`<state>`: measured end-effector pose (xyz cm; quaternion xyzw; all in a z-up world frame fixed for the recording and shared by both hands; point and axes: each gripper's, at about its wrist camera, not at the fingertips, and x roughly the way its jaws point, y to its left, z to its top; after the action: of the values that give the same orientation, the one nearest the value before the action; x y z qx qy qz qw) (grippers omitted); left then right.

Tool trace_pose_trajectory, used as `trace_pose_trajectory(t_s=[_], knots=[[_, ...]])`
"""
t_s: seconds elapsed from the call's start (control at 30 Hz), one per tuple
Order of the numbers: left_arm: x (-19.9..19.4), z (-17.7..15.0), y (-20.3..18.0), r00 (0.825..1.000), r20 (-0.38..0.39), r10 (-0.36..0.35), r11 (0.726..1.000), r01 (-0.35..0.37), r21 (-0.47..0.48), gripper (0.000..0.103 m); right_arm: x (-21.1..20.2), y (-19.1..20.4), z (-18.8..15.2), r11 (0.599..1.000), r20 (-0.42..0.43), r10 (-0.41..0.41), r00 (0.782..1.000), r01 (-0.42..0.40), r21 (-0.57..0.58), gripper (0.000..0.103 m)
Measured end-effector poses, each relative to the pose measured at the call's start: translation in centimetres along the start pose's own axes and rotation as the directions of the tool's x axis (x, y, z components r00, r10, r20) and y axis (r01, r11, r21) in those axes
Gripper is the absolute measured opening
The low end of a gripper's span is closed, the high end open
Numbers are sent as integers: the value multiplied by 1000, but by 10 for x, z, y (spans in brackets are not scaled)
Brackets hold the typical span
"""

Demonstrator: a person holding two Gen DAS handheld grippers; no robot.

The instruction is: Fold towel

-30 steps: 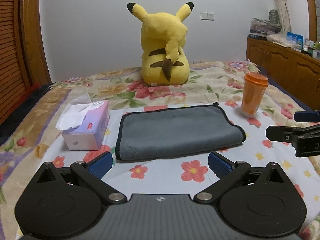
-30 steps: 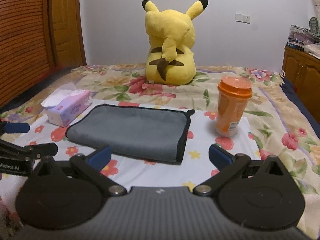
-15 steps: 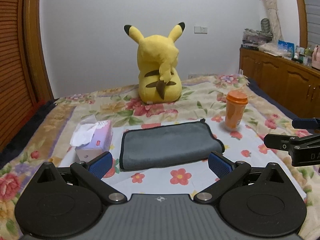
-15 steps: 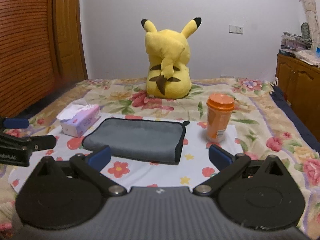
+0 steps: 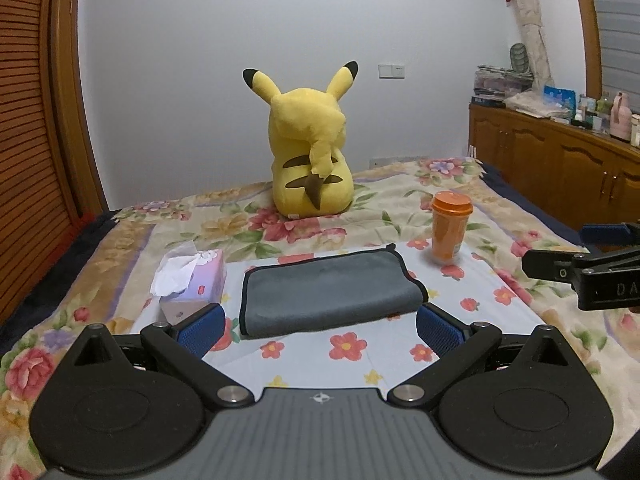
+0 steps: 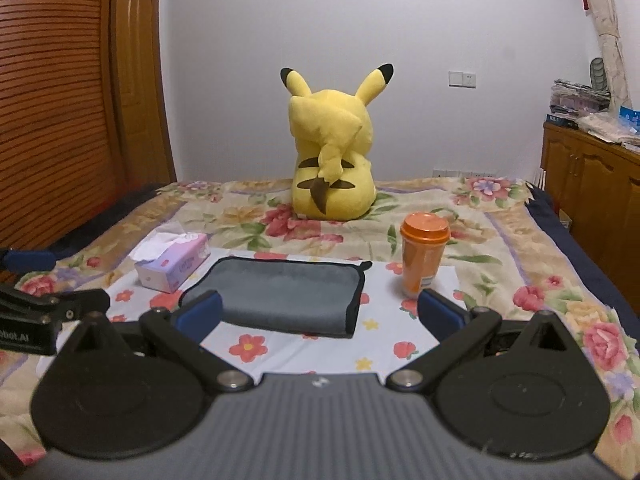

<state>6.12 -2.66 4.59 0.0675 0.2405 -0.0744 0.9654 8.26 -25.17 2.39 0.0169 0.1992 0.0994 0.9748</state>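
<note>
Both the left gripper [image 5: 319,330] and the right gripper [image 6: 319,316] hover with jaws spread wide, holding and touching nothing. The folded grey towel [image 5: 330,290] lies flat on the bed [image 5: 400,196], its long axis running left to right. A tissue box [image 5: 192,280] sits just left of it, an orange cup [image 5: 450,228] to its right, and a yellow plush [image 5: 312,160] stands farther back.

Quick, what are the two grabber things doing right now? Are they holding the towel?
Left gripper: jaws open, holding nothing, short of the gray towel.
Right gripper: jaws open, holding nothing.
</note>
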Motion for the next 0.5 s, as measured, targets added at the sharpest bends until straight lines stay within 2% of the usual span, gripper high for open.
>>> trace_pose_trajectory(t_s=[0.3,0.5], knots=[[-12,-24,-3,1000,-20,-4,1000,4,-9,103,-11,3,-9,1000,2,2,1000,-2,6,103],[-16,-36,-2,999,-35,-4,1000,3,-10,103,-24,10,-26,1000,1,8,1000,-8,3,103]])
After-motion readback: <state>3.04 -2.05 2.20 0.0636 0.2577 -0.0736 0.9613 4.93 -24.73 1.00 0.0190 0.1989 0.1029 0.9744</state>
